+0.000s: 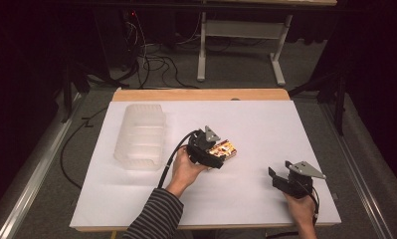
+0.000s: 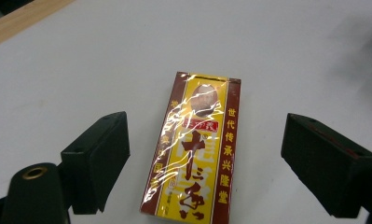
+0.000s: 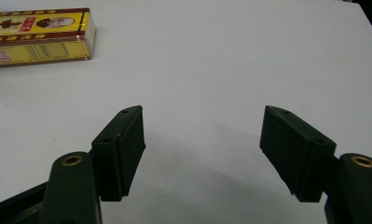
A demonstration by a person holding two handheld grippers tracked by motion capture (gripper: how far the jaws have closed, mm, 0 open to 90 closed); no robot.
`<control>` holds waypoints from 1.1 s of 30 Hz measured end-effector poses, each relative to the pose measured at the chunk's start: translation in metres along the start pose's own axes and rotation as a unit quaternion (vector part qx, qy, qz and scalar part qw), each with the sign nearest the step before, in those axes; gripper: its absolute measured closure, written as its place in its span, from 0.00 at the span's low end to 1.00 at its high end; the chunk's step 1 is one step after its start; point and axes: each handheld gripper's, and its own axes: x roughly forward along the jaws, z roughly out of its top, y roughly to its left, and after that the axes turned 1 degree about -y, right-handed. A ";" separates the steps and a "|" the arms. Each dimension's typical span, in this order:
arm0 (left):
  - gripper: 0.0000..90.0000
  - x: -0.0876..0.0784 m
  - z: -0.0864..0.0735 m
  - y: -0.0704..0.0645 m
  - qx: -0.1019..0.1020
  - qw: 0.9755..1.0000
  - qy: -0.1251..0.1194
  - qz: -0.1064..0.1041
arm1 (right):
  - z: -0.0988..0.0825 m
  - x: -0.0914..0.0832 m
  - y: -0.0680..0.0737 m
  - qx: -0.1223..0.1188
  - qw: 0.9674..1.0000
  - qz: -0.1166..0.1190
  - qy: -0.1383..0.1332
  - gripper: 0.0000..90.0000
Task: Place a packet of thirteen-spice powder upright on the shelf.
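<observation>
On the person's side of a dim room, a white sheet (image 1: pixel 265 124) covers a wooden table (image 1: pixel 201 94); grey carpet, black cables (image 1: pixel 151 62) and a second table's grey metal legs (image 1: pixel 202 50) lie beyond. A translucent ribbed plastic tub (image 1: pixel 140 135) sits on the sheet's left part.

A flat rectangular yellow and dark-red box wrapped in clear film (image 2: pixel 195 149) lies face up near the sheet's middle, just right of the tub. In the left gripper view its long axis runs away from the camera, between the jaws and roughly in line with them. In the high view it runs roughly left to right, the far end rising slightly.

Printed on the box are large black and smaller yellow Chinese characters; a side column reads 世代传承兴隆堂. An oval portrait is at the far end.

The left gripper (image 2: pixel 204 158) straddles the box, jaws wide apart, touching neither side. The right gripper (image 3: pixel 202 149) sits near the sheet's front right, jaws spread, holding nothing.
</observation>
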 end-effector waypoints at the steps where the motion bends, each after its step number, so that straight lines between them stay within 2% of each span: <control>1: 0.18 0.002 0.001 0.000 0.000 1.000 0.002 -0.002 | 0.000 0.000 0.000 0.001 1.000 0.000 0.000 0.35; 10: 0.18 0.016 0.010 -0.002 0.011 1.000 0.020 -0.004 | 0.000 0.000 0.000 0.001 1.000 0.001 0.001 0.35; 15: 0.19 0.027 0.012 0.000 0.013 0.999 0.038 -0.003 | 0.000 0.000 0.001 -0.002 1.000 0.002 -0.001 0.35; 19: 0.19 0.035 0.014 0.000 0.013 0.999 0.041 -0.004 | 0.000 0.000 0.000 -0.002 1.000 0.004 0.000 0.35; 22: 0.20 0.039 0.017 -0.002 0.021 0.998 0.051 -0.004 | 0.000 0.000 0.001 -0.006 1.000 0.003 -0.001 0.35; 29: 0.20 0.053 0.023 -0.002 0.021 0.998 0.067 -0.001 | 0.000 0.000 0.001 -0.007 1.000 0.007 -0.001 0.35; 33: 0.20 0.061 0.025 -0.003 0.019 0.997 0.075 -0.007 | 0.000 0.000 0.001 -0.007 1.000 0.009 0.001 0.35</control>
